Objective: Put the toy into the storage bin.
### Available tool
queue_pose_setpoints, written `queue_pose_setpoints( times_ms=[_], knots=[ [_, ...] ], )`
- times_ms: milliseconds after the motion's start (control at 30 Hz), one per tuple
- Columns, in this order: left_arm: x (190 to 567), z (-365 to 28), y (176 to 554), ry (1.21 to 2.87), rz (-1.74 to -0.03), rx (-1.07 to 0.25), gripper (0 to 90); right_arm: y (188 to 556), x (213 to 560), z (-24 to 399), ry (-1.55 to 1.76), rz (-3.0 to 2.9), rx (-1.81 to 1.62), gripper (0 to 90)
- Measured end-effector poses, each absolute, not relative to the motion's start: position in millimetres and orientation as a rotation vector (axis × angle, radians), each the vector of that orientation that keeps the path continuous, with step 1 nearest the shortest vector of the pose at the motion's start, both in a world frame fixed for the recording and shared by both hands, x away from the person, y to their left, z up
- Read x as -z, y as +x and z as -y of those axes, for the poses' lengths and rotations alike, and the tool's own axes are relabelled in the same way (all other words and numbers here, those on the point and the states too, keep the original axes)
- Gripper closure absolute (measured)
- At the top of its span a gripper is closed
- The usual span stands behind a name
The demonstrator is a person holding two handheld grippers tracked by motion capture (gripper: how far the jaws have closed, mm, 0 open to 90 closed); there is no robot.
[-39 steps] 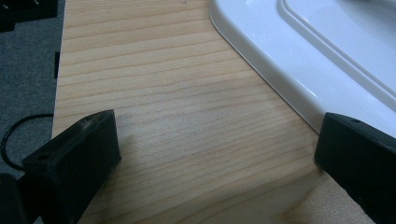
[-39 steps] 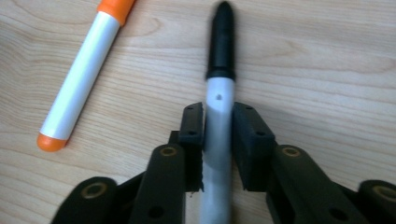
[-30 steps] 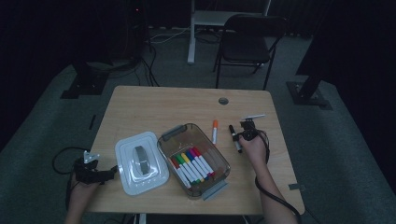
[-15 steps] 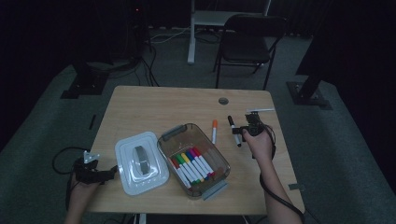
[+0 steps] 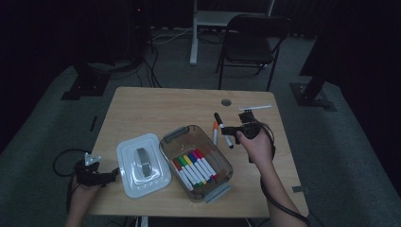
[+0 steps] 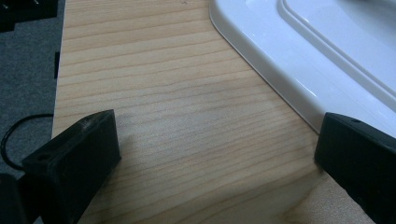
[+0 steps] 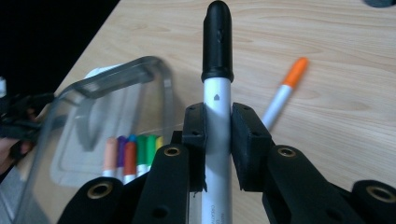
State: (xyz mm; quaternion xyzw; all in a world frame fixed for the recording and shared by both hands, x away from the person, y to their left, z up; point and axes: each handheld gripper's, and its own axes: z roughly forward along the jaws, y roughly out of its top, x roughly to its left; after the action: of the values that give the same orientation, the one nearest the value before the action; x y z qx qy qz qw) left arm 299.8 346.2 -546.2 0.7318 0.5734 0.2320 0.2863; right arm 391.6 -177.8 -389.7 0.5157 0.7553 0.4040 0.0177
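Since a second ago my right gripper (image 5: 231, 130) has carried the black-capped marker (image 5: 223, 129) up off the table (image 5: 156, 106) and a little toward the far edge. On the left, my left gripper (image 5: 109, 175) rests with jaws wide apart and empty, one jaw just beside the white lid (image 5: 143, 164). Next comes the clear box (image 5: 196, 161), holding a row of coloured markers (image 5: 195, 167). An orange-capped marker (image 5: 215, 133) lies beside the box. My right jaws clamp the black-capped marker's white barrel.

Surface layout, high view
Lid (image 5: 143, 163) left of, just beside, bin (image 5: 196, 161); markers (image 5: 195, 166) in bin; loose marker (image 5: 215, 133) right of bin.
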Motion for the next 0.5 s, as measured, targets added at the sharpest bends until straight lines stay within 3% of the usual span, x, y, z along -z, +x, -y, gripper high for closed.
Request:
queue_pose_setpoints(
  times_ms=[500],
  knots=[
    [546.2,-346.2,299.8,1.956,-1.532,-0.62,0.5,361.6,375.8,114.7,1.389,-2.597,-1.329,76.6]
  ],
)
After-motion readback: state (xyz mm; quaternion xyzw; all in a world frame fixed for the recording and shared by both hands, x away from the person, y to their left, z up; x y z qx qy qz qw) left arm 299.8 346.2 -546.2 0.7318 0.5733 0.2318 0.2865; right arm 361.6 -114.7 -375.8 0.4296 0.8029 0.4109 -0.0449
